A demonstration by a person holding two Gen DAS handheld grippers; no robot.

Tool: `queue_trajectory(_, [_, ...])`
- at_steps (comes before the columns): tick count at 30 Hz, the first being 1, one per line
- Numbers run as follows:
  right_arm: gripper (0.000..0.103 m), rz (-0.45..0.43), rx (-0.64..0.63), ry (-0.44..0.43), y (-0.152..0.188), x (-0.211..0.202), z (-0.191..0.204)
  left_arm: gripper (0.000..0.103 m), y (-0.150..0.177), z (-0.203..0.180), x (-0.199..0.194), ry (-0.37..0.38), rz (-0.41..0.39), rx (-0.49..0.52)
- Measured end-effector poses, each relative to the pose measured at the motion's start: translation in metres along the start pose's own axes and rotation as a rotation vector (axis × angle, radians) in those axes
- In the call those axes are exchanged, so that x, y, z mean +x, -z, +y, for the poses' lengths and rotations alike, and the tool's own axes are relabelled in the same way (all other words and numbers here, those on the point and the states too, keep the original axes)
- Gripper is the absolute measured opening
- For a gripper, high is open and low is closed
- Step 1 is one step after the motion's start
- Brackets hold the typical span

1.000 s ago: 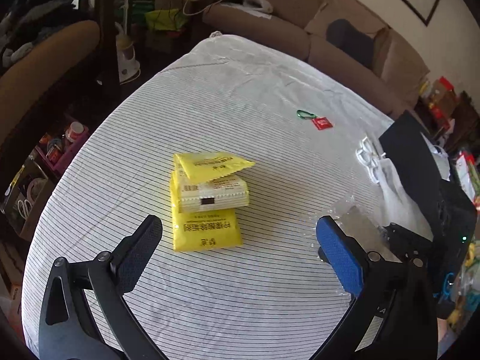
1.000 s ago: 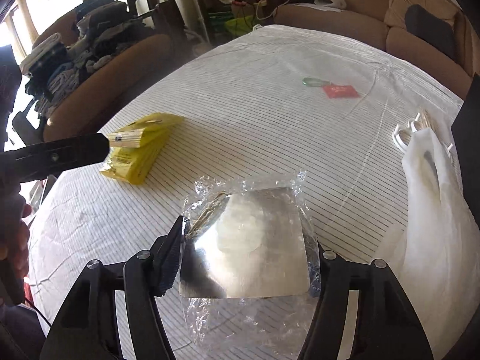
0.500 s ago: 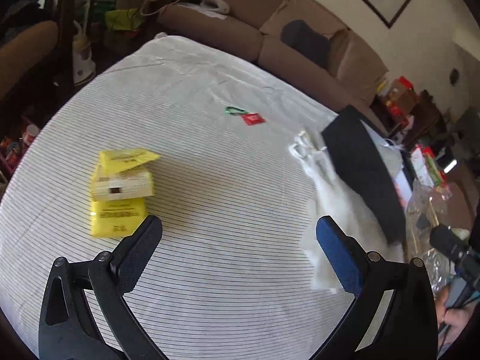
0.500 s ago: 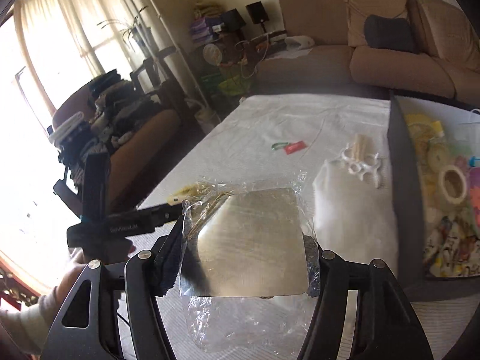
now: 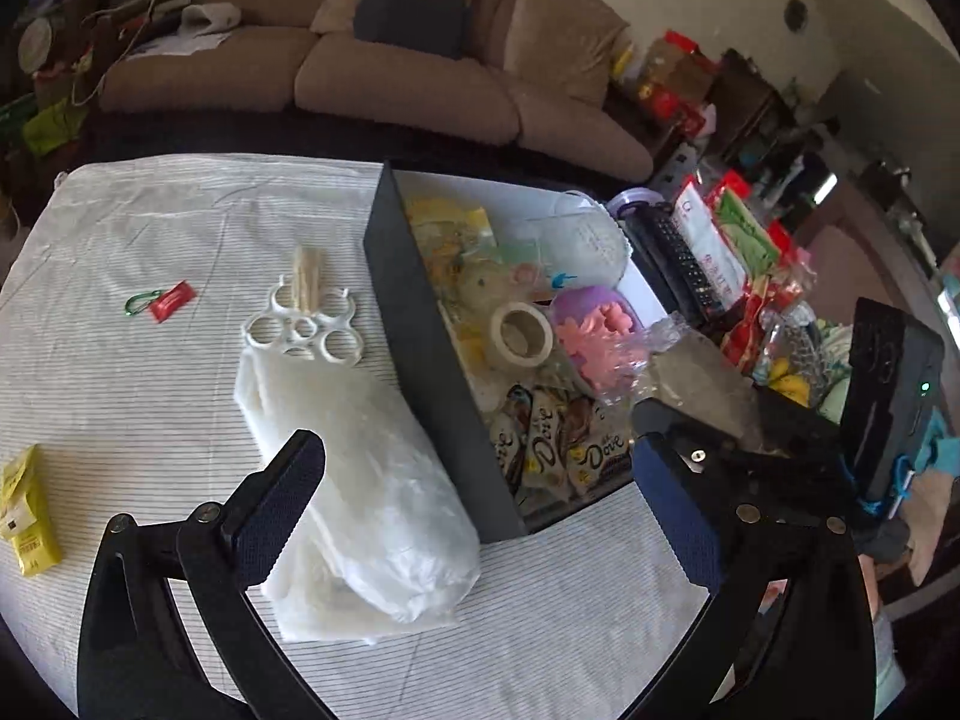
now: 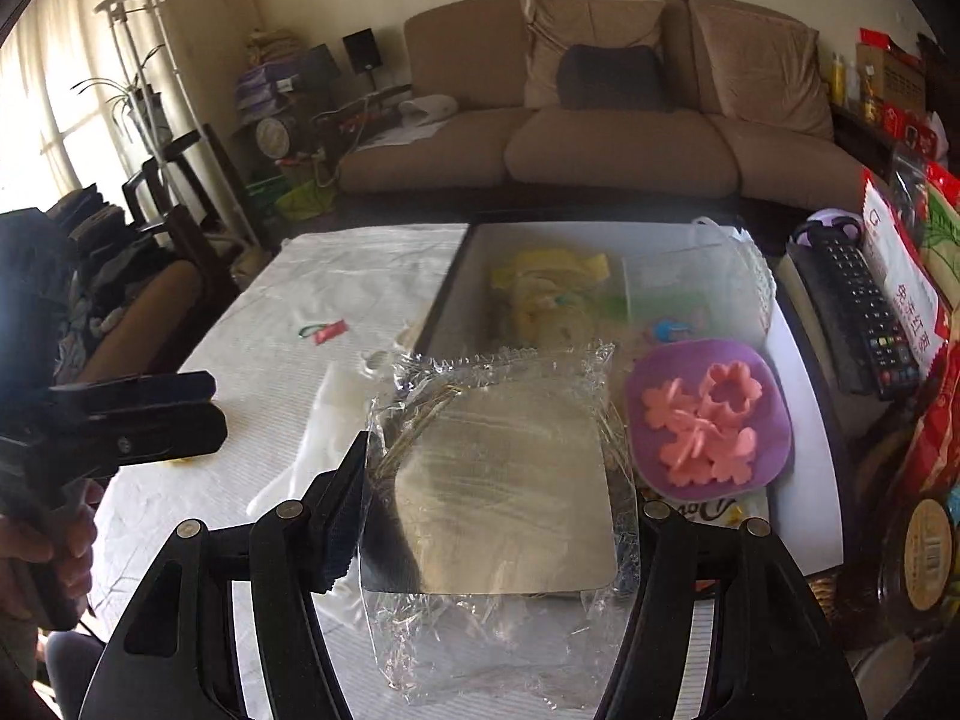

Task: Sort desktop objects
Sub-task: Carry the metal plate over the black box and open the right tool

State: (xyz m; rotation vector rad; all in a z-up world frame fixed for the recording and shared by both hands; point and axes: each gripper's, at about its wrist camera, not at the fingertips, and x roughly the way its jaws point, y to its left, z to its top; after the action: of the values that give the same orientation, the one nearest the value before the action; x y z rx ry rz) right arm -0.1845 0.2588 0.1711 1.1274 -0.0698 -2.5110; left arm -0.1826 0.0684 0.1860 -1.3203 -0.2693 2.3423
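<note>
From the left wrist, we see our left gripper (image 5: pixel 474 486) spread wide and empty over the white bag (image 5: pixel 360 480), which lies just left of the box (image 5: pixel 432 348). From the right wrist, our right gripper (image 6: pixel 498 492) clamps the wrapped mirror (image 6: pixel 498 480) above the box's (image 6: pixel 444 294) near end.

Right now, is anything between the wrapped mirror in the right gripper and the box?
Nothing visible does. The right gripper holds the wrapped mirror above the open box; only loose contents such as the purple dish lie below.
</note>
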Motion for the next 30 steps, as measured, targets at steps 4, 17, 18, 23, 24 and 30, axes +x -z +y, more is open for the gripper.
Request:
queue_trajectory(4, [0.065,0.016,0.043,-0.005,0.000,0.022,-0.023,0.103,-0.016,-0.020,0.027,-0.049,0.016,-0.002])
queue_trajectory(17, [0.077,0.102,0.050,-0.034,0.013,0.072,-0.023,0.103,-0.024,-0.010,0.074,-0.132,0.055,-0.029])
queue_trajectory(18, [0.077,0.096,0.062,-0.042,0.016,0.068,-0.026,0.103,-0.023,-0.009,0.073,-0.130,0.055,-0.028])
queue_trajectory(23, [0.077,0.051,0.102,-0.032,0.026,0.036,-0.039,0.103,-0.014,-0.001,0.055,-0.147,0.012,-0.013])
queue_trajectory(24, [0.077,0.047,0.096,-0.024,0.027,0.030,-0.039,0.103,-0.011,0.003,0.051,-0.153,0.005,-0.011])
queue_trajectory(30, [0.077,0.019,0.043,0.011,0.029,-0.003,-0.019,0.103,0.003,0.053,0.033,-0.240,-0.011,0.003])
